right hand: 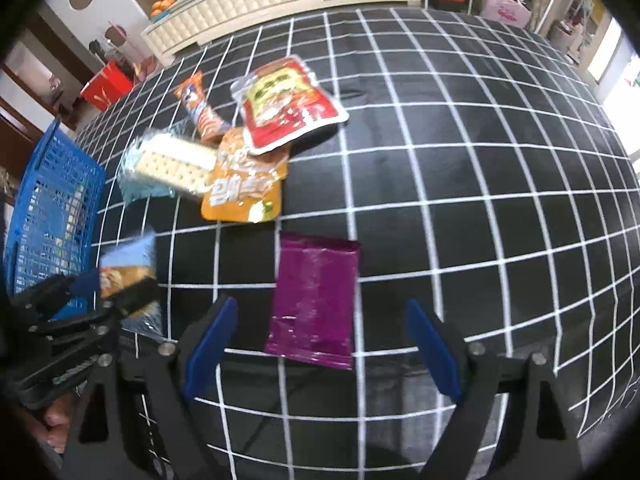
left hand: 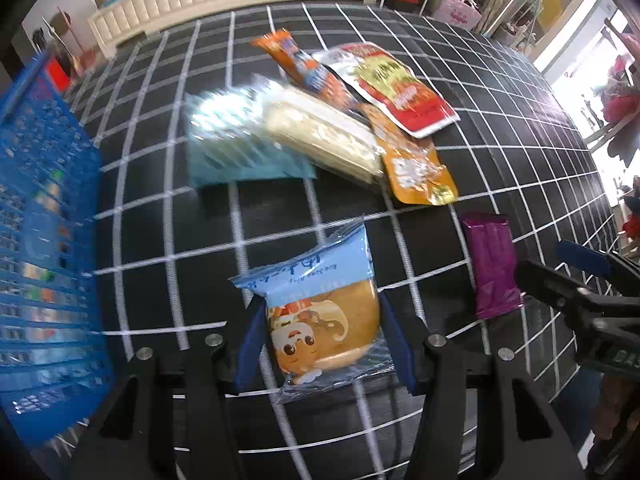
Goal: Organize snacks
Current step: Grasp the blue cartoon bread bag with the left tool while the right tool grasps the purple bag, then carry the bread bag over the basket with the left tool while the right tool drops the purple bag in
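Black gripper (right hand: 320, 352) frame, blue pads, silver screws.

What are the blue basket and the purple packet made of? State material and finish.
Blue basket: looks like rigid moulded plastic, judging by its lattice walls; the finish is unclear through the blur.
Purple packet: probably plastic or foil film, glossy, with creases catching light and crimped end seals.

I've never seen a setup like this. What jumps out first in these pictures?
Probably the black cloth with white grid lines and the bright heap of snack packets on it. Nearer, the left tongs grip a blue-topped bun packet, while the right tongs stand open around a purple packet. A blue basket sits at the left edge.
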The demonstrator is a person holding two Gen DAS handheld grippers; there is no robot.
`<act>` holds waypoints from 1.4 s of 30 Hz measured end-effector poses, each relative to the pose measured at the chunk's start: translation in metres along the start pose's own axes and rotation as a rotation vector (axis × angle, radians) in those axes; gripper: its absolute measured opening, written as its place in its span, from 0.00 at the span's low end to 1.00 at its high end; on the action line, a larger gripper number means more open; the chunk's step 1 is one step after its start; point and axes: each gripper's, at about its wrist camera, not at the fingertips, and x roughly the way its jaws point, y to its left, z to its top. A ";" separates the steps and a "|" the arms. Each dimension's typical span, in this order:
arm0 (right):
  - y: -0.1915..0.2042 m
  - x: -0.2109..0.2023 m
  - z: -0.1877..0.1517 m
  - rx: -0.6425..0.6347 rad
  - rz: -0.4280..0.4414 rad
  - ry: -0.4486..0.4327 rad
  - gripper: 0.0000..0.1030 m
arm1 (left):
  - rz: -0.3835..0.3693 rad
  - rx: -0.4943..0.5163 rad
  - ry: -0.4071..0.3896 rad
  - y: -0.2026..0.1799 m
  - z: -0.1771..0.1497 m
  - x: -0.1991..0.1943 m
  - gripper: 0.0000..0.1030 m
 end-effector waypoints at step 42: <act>0.091 -0.080 -0.031 -0.244 -0.056 -0.202 0.51 | 0.001 0.079 -0.153 0.015 -0.040 -0.083 0.50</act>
